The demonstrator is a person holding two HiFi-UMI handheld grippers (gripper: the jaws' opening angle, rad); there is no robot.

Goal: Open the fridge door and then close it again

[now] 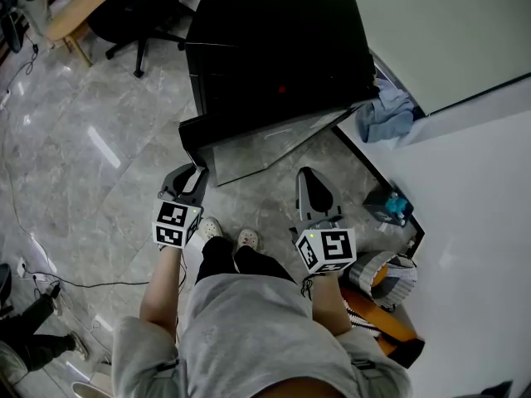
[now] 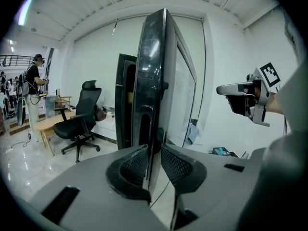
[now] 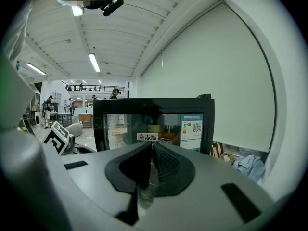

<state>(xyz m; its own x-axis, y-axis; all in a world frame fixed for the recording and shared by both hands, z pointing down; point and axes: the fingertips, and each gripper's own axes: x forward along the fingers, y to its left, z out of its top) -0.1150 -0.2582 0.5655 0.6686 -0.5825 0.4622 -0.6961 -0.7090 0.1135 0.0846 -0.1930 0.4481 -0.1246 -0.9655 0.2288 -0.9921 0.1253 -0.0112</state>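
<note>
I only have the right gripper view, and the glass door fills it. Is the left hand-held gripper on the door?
Observer: Yes, the left hand-held gripper is clamped on the free edge of the door.
Operator: How open is the door?
Observer: Partly; the head view shows a wedge of gap between it and the fridge.
Operator: Anything near its swing path?
Observer: A black office chair stands beyond the fridge, apart from the door.
</note>
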